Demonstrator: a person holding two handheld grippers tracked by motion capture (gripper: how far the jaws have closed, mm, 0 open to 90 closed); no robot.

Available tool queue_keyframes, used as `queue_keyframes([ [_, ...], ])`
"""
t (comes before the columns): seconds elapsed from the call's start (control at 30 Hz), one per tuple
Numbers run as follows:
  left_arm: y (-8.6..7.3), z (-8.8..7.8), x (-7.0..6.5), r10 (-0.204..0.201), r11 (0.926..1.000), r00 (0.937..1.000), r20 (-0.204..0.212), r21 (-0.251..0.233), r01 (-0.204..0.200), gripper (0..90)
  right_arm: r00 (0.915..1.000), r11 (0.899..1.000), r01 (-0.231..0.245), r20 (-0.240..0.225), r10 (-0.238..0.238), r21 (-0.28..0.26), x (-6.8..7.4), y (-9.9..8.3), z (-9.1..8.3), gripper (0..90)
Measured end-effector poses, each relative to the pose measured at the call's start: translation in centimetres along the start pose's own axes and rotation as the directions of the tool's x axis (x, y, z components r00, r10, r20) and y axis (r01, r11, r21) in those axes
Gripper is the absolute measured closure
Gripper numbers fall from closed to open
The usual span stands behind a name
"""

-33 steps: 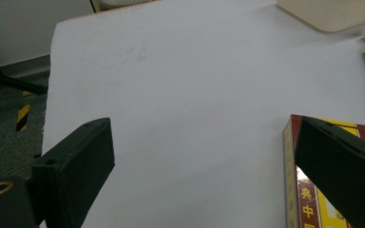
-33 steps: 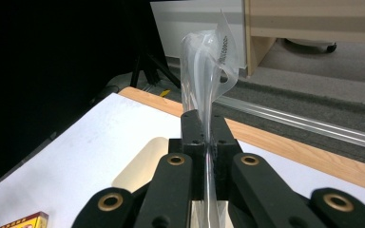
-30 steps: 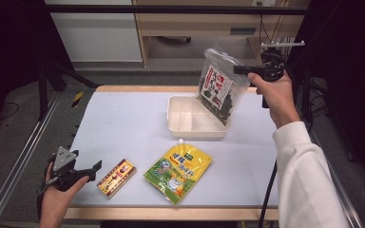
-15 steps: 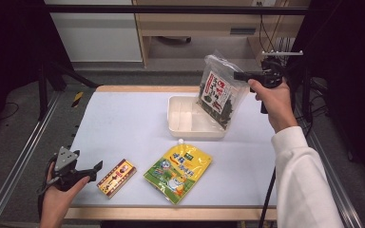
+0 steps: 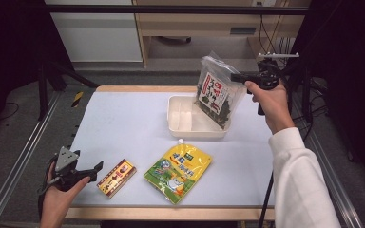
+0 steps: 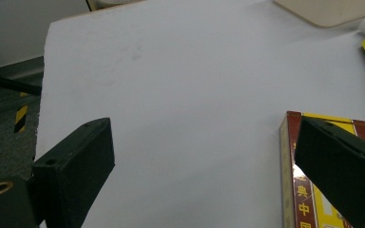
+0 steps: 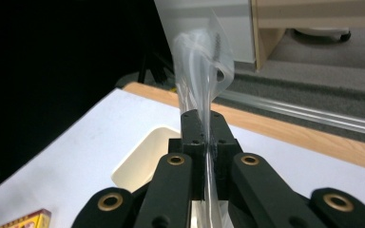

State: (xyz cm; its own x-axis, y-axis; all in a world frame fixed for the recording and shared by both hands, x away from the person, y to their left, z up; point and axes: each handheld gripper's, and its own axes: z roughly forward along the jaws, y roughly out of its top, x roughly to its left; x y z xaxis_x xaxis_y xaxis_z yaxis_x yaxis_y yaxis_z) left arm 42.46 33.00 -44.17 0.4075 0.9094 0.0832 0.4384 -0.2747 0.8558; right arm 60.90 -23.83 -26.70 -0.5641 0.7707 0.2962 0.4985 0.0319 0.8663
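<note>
Tabletop (image 5: 123, 118): white sheet over a wooden board, wood edge showing at far and near sides. Three things directly on it. Cream tray (image 5: 190, 124), open, shallow, far-right of centre, long side roughly parallel to the far edge. Yellow pouch (image 5: 178, 172) with white cap, flat, near-centre, cap end pointing toward the tray, just short of its near wall. Red-and-yellow box (image 5: 116, 177), flat, near-left, angled, well apart from the tray, near the pouch but not touching. Left half and middle of the sheet bare.
</note>
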Motion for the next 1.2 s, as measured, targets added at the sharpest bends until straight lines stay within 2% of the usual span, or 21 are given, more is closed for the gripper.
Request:
queue_keyframes([
  [0.1,0.0,-0.1,0.0,0.000,1.0000,1.0000,-0.001,-0.003,0.000,5.8,0.9999,0.999,0.004,0.013,-0.005,0.043,-0.1,-0.8,0.8,88.7],
  [0.23,0.0,0.0,0.1,-0.002,1.0000,1.0000,-0.001,0.000,0.002,5.8,0.9997,0.999,-0.024,0.001,0.024,0.041,-0.6,-1.7,1.2,88.7],
  [0.43,0.0,0.0,0.0,0.004,1.0000,1.0000,0.000,0.000,-0.004,5.8,0.9992,0.999,-0.040,-0.006,0.040,0.034,-1.1,-2.5,1.0,88.4],
  [0.7,0.0,0.0,-0.1,0.009,0.9999,1.0000,0.001,0.005,-0.009,5.9,0.9991,0.999,-0.040,-0.012,0.041,0.018,-1.5,-3.4,1.0,87.9],
  [0.9,0.0,0.0,-0.1,0.010,0.9999,1.0000,0.000,0.003,-0.010,5.9,0.9997,1.000,-0.021,-0.015,0.021,0.015,-1.4,-3.5,0.9,86.2],
  [1.1,0.0,0.1,-0.1,0.009,1.0000,1.0000,0.003,0.002,-0.009,5.9,0.9999,1.000,-0.011,-0.008,0.011,0.010,-1.0,-3.6,0.8,78.9],
  [1.2,0.0,0.1,-0.1,0.009,1.0000,1.0000,0.003,0.002,-0.010,5.9,1.0000,1.000,0.002,0.005,-0.002,0.007,-0.7,-3.7,0.7,70.6],
])
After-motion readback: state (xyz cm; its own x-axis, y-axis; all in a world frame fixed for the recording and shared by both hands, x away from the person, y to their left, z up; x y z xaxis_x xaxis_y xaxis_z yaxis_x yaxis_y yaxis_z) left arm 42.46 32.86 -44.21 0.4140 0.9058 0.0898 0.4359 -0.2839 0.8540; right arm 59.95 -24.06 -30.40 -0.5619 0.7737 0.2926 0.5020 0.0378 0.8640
